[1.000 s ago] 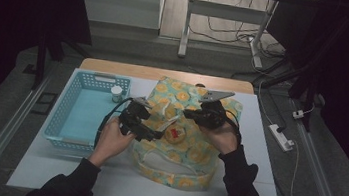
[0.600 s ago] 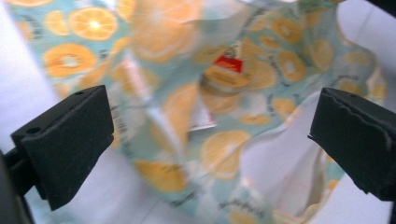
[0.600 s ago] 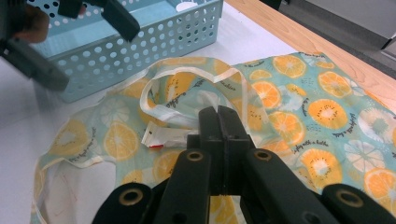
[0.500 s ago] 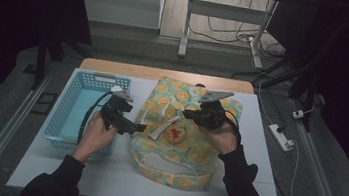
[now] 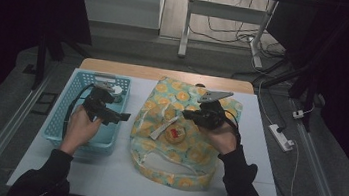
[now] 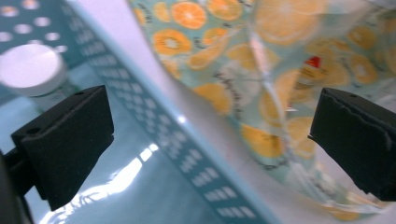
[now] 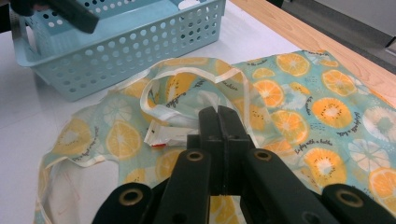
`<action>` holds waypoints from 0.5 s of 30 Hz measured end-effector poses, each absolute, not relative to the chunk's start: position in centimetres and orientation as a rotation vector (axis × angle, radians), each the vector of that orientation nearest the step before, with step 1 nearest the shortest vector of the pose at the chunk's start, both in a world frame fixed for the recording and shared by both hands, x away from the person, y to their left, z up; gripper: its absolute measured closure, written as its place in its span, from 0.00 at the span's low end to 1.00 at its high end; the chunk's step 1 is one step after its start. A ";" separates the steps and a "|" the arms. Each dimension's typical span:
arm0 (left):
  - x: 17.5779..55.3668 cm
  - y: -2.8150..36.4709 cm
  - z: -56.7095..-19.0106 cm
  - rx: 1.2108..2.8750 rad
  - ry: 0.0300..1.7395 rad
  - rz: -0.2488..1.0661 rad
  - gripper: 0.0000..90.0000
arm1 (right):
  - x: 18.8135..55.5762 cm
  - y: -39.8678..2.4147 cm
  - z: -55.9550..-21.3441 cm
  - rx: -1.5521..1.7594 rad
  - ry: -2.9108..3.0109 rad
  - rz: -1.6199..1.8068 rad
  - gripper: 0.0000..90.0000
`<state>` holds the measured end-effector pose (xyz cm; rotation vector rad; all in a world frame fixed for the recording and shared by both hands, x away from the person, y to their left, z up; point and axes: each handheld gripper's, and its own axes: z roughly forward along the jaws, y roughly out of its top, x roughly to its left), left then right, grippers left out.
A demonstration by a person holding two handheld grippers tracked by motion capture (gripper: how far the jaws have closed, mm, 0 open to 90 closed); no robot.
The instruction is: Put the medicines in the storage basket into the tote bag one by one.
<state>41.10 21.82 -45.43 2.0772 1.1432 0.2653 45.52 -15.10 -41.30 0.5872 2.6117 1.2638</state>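
- right gripper (image 5: 191,114) at frame centre in the high view, jaws pressed together on the orange-print bag (image 5: 177,143), pinching its fabric near the mouth; seam of the closed jaws clear in the right gripper view (image 7: 218,122)
- left gripper (image 5: 119,116) over the blue basket (image 5: 56,129) at left, jaws wide and empty (image 6: 205,140)
- white-lidded jar (image 5: 117,91) stands in the basket's far end, top left of the left gripper view (image 6: 29,70)
- small red-and-white packet (image 5: 174,134) lies at the bag, apparently inside it
- judgement: packing looks partway, bag held open, jar not yet picked; left to do: grip the jar, carry it into the bag
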 end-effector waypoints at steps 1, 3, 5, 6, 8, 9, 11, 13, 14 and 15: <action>41.3 22.1 -45.5 2.076 1.153 0.275 0.00 | 45.5 -15.1 -41.3 0.587 2.612 1.263 1.00; 41.6 22.6 -45.6 2.064 1.173 0.277 0.00 | 45.5 -15.1 -41.3 0.587 2.613 1.263 1.00; 42.0 23.2 -45.8 2.053 1.194 0.279 0.00 | 45.5 -15.1 -41.2 0.584 2.615 1.262 1.00; 42.2 23.4 -45.8 2.049 1.203 0.285 0.00 | 45.5 -15.1 -41.2 0.585 2.615 1.263 1.00; 42.6 23.8 -45.9 2.046 1.213 0.302 0.00 | 45.5 -15.1 -41.2 0.584 2.615 1.263 1.00; 42.8 23.9 -46.0 2.045 1.216 0.304 0.00 | 45.5 -15.1 -41.2 0.584 2.615 1.263 1.00; 43.3 24.2 -46.1 2.044 1.219 0.321 0.00 | 45.5 -15.1 -41.2 0.585 2.614 1.263 1.00; 43.7 24.4 -46.2 2.049 1.231 0.333 0.00 | 45.5 -15.1 -41.2 0.585 2.614 1.263 1.00; 44.0 24.5 -46.3 2.052 1.234 0.336 0.00 | 45.5 -15.1 -41.2 0.584 2.613 1.263 1.00; 44.2 24.6 -46.4 2.052 1.237 0.337 0.00 | 45.5 -15.1 -41.2 0.584 2.613 1.263 1.00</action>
